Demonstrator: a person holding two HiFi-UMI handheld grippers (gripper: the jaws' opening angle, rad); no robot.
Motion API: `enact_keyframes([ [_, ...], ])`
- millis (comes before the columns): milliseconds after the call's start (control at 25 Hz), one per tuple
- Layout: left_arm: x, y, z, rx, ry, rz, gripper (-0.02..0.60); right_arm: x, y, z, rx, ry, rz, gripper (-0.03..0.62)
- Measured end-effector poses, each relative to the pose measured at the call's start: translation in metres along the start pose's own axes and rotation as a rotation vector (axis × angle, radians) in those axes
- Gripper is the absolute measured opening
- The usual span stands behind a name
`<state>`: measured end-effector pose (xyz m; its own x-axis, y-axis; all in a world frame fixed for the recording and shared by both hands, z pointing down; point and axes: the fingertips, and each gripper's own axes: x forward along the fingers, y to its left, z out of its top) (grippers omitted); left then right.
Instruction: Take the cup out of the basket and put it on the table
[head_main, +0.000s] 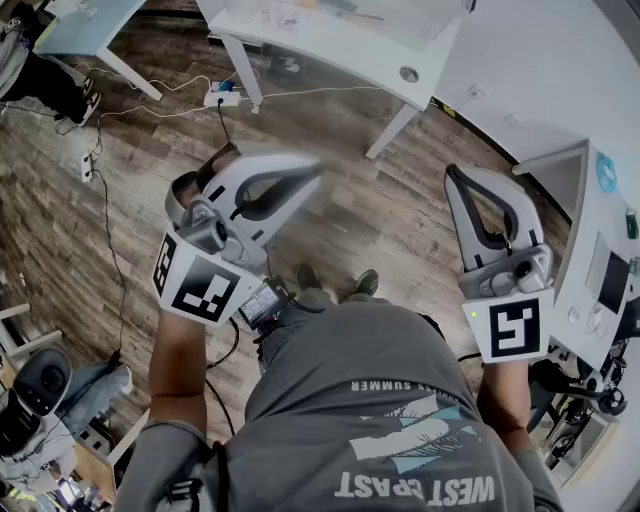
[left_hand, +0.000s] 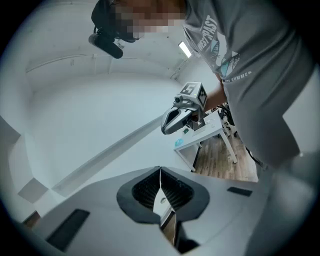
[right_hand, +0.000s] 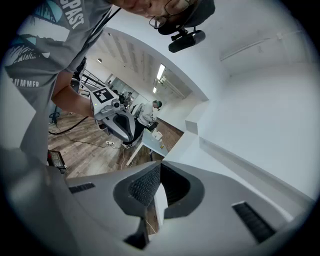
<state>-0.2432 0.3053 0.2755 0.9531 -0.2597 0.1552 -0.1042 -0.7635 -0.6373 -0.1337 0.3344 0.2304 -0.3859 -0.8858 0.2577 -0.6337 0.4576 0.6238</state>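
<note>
Wooden floor (head_main: 390, 215) lies below the left gripper (head_main: 305, 172) and right gripper (head_main: 457, 178), both pressed together on nothing. No cup or basket shows in any view, so nothing's started and the whole job remains.

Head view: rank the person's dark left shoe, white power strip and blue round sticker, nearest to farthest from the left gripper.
1. Dark left shoe, on the wood floor right beside the left gripper.
2. White power strip, on the floor ahead, upper left.
3. Blue round sticker, on the white desk, far right.
</note>
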Motion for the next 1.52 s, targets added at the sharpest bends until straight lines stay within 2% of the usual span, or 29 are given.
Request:
enact_keyframes([
  [200,0.002,0.0,0.004,-0.038,-0.017,0.011,0.015,-0.002,0.002,-0.003,0.003,0.011,-0.002,0.011],
  [640,-0.001,-0.003,0.005,-0.051,-0.064,-0.011,0.015,-0.006,0.005,-0.002,0.037,0.031,-0.042,0.011],
  [760,0.002,-0.003,0.008,-0.06,-0.084,-0.019,0.015,-0.011,0.002,-0.001,0.085,0.004,-0.061,0.011],
  [880,0.008,-0.006,0.01,-0.069,-0.094,-0.028,0.015,-0.018,-0.003,-0.002,0.074,-0.021,-0.082,0.011],
  [1200,0.065,-0.012,0.03,-0.054,-0.086,-0.046,0.015,-0.043,-0.039,-0.05,0.019,-0.004,-0.136,0.011],
  [1520,0.147,-0.018,0.067,0.008,-0.049,-0.067,0.015,-0.082,-0.091,-0.11,0.073,-0.035,-0.152,0.011],
])
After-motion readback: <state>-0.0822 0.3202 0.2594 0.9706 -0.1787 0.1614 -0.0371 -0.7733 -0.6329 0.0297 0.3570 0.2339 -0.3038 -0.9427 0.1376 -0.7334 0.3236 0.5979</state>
